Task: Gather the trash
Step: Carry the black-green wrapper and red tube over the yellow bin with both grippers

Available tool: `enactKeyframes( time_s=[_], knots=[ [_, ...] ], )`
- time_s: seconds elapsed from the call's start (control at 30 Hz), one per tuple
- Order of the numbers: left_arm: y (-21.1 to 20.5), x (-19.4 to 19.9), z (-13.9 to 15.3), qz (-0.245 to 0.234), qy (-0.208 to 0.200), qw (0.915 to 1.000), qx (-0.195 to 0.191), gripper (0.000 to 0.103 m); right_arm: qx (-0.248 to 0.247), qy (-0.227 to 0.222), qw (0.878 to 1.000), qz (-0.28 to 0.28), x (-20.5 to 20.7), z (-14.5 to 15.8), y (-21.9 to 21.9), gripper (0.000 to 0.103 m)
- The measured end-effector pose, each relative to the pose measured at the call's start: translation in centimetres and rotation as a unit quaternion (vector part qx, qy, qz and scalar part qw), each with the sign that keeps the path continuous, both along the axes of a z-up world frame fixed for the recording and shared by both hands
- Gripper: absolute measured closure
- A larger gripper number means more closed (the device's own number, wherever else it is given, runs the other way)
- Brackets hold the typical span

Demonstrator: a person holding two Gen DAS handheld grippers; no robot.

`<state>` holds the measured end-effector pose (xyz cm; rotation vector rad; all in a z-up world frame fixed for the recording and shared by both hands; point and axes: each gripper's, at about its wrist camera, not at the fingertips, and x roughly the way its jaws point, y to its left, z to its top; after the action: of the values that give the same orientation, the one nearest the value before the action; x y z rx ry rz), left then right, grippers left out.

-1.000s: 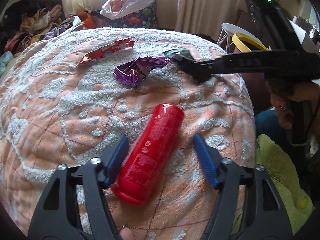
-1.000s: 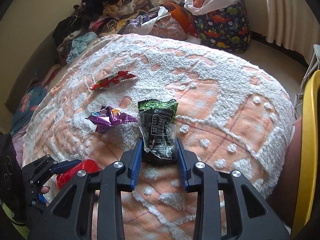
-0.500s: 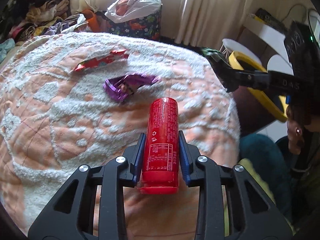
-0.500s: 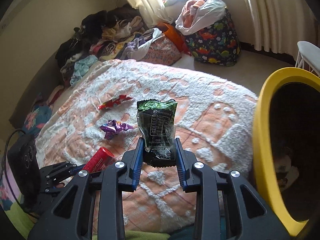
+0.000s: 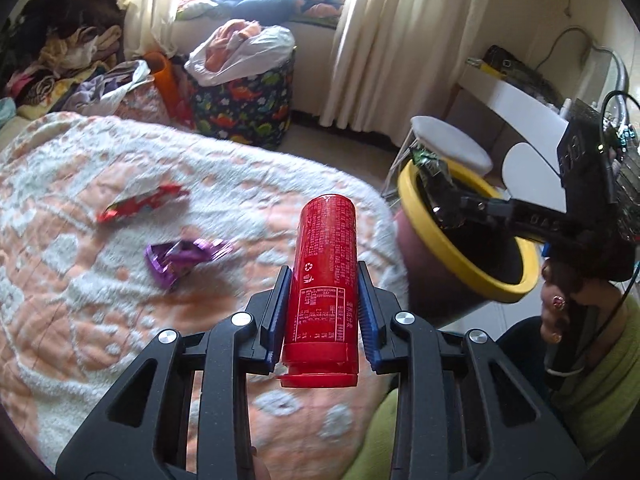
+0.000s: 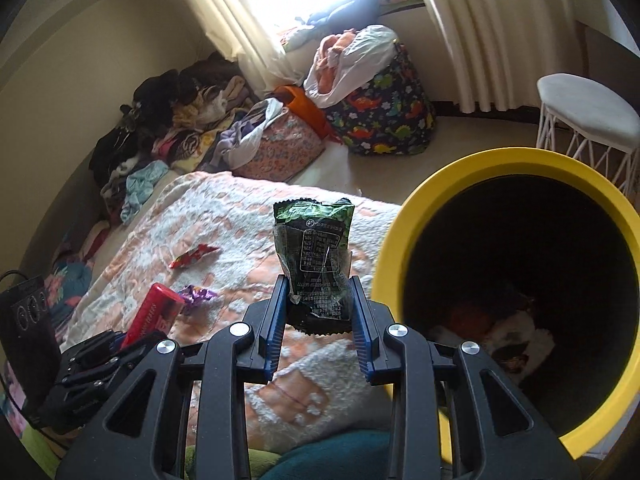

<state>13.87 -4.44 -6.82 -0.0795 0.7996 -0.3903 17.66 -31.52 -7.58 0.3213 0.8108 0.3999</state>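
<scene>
My left gripper is shut on a red can, held upright above the bedspread. The right gripper is shut on a green and black snack wrapper, beside the mouth of a yellow-rimmed bin. In the left wrist view that wrapper hangs over the bin's yellow rim. A red wrapper and a purple wrapper lie on the bedspread. The right wrist view also shows the can in the left gripper, plus the red wrapper and purple wrapper.
The bin holds some trash at its bottom. A dinosaur-print bag stuffed with laundry stands on the floor past the bed, next to piles of clothes. A white stool and curtains are behind the bin.
The left gripper closed on the red can and lifted it off the bedspread. The right gripper carried the green wrapper rightward and up to the yellow bin's mouth.
</scene>
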Motion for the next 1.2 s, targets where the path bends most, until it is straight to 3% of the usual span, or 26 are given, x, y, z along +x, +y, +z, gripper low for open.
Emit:
enactKeyframes(
  time_s=[0.6,1.2],
  knots=[
    [-6.2,0.3,2.4,-0.052,-0.029,0.9982,-0.001,0.079,0.001,-0.005,0.996,-0.089,0.0,0.8,-7.0,0.074],
    [-12.3,1.2,2.0,-0.107,-0.031,0.9937,0.008,0.079,0.013,0.014,0.988,-0.156,-0.4,0.0,-12.3,0.074]
  ],
)
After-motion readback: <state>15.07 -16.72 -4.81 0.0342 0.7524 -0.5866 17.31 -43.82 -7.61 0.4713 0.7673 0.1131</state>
